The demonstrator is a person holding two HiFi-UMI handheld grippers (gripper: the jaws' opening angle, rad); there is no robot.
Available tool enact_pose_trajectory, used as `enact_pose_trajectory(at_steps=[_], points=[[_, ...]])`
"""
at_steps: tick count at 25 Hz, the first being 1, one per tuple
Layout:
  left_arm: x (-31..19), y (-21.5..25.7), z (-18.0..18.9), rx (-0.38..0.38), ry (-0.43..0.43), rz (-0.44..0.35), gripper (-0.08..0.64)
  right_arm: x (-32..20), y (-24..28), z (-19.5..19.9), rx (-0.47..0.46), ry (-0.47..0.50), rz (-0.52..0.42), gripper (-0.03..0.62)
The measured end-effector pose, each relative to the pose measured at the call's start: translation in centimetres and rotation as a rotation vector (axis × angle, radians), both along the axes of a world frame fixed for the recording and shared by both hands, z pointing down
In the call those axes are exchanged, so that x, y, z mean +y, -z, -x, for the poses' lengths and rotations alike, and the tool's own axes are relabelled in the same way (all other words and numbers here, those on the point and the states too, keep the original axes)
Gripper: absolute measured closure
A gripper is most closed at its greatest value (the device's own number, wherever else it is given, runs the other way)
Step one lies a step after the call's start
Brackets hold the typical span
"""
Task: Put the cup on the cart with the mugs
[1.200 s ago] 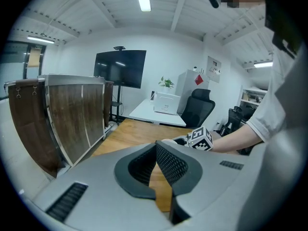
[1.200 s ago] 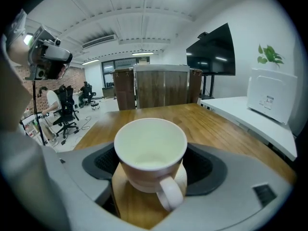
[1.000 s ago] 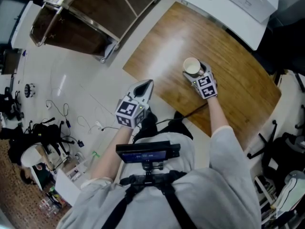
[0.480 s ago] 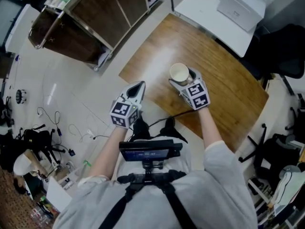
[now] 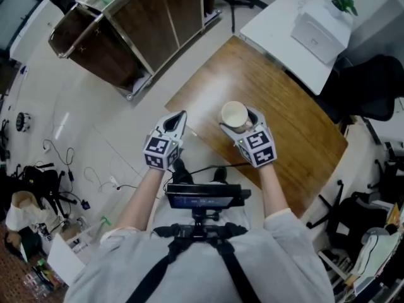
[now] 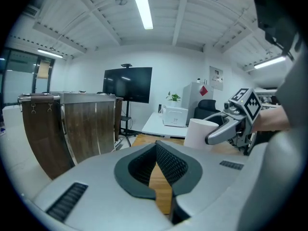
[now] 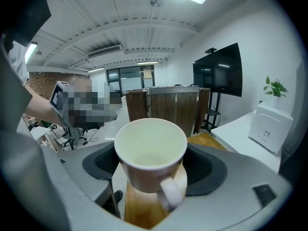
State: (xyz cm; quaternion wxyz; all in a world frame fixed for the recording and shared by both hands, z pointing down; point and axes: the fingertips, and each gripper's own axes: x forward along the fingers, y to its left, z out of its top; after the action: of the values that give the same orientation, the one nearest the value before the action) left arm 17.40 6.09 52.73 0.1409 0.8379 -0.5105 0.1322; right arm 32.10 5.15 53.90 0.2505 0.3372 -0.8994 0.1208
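Observation:
A white cup with a handle hangs above the wooden table, gripped at its sides by my right gripper. In the right gripper view the cup sits upright and empty between the jaws, its handle facing the camera. My left gripper is shut on nothing, left of the cup over the table's near corner. Its jaws meet, and the cup shows to their right. The dark wood-panelled cart with a metal frame stands at the upper left; I see no mugs on it.
A white desk with a white box and a small plant stands beyond the table. A black chair is at the right. Cables and bags lie on the floor at the left. A TV stands behind the cart.
The right gripper has lifted the cup off the table and brought it nearer to me. The left gripper has risen a little and moved towards the table.

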Motion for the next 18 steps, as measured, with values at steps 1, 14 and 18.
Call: enact_pose_trajectory(at_steps=[1,14,18], points=[[-0.1,0.2,0.6,-0.006,0.004,-0.006,0.555,0.1,0.3,0.7,0.003,0.005,-0.003,0.173],[-1.0,1.6,12.1,0.003,0.088,-0.035,0.555,-0.3,1.2,13.3,-0.006,0.103,-0.037,0.172],[-1.5,2.7,16.6,-0.009,0.106,-0.057,0.555,-1.0,1.5,18.0,-0.005,0.122,-0.047,0.172]])
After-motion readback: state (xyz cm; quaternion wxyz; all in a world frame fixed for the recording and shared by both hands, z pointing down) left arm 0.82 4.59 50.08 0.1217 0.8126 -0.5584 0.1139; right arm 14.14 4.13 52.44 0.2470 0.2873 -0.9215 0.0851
